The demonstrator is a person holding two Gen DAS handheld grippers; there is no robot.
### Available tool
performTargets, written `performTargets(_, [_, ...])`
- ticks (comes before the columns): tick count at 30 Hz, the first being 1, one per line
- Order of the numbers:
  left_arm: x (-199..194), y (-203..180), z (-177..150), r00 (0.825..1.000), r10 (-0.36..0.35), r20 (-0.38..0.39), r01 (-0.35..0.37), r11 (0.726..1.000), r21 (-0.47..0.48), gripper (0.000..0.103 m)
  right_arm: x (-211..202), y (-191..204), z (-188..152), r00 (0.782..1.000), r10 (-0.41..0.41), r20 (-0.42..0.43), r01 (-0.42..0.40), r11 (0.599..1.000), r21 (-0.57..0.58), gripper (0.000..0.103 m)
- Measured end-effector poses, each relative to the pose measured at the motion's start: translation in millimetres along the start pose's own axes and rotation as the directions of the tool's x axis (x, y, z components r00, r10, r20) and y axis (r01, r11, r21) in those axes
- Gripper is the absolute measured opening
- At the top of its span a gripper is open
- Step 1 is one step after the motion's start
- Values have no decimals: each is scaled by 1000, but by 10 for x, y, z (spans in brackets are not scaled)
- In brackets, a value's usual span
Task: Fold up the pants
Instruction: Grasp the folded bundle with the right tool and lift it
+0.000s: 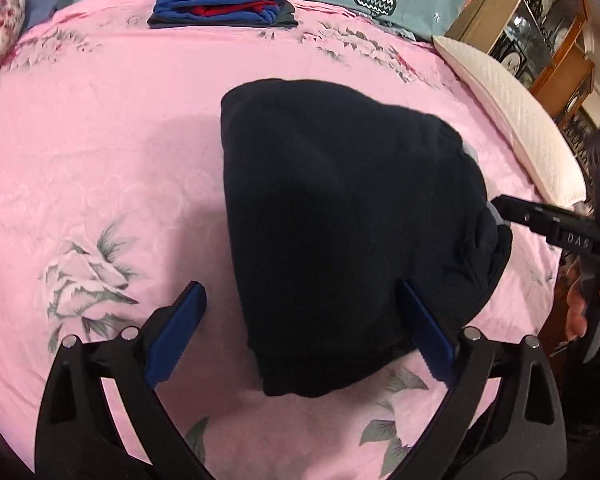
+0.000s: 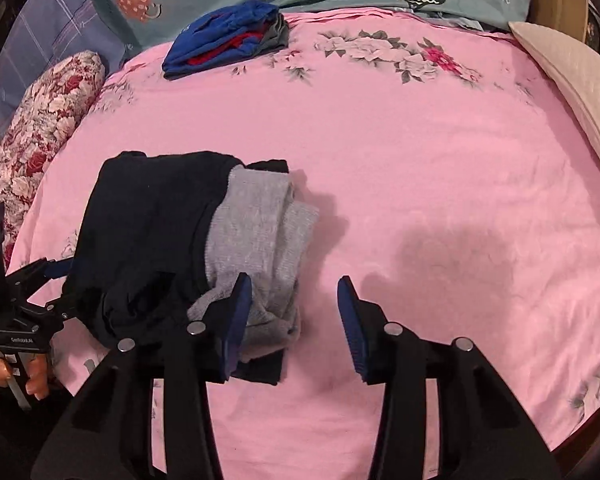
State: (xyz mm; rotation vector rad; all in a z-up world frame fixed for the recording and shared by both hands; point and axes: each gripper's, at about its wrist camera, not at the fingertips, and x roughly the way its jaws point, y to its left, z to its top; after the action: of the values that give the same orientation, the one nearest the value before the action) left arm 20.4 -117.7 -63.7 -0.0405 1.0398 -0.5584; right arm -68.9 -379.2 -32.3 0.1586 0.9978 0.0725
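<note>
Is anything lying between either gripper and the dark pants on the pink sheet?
Nothing visible. The left gripper is open with its jaws either side of the near end of the folded dark pants. The right gripper is open at the grey cuff end, only bare pink sheet beside it.

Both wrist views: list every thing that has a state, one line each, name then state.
Dark pants: folded into a compact bundle, lying on the bed, grey lining exposed at one end.
Left claw: open, fingers either side of the bundle's near end.
Right claw: open, holding nothing, beside the grey end.
Blue and red clothes: folded, stacked at the far edge.
Pink sheet: spread flat.
</note>
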Motion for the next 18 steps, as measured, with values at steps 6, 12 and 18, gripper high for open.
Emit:
performTargets(6, [-495, 36, 184, 982, -69, 175, 67, 998, 13, 100, -453, -305, 104, 971, 198, 133, -214, 969, 124, 80])
performTargets(12, [16, 385, 347, 969, -240, 61, 247, 954, -171, 101, 133, -260, 129, 931, 365, 24, -363, 913, 184, 98])
performTargets(18, [285, 274, 354, 968, -250, 25, 250, 952, -179, 101, 533, 61, 88, 895, 441, -69, -432, 894, 119, 98])
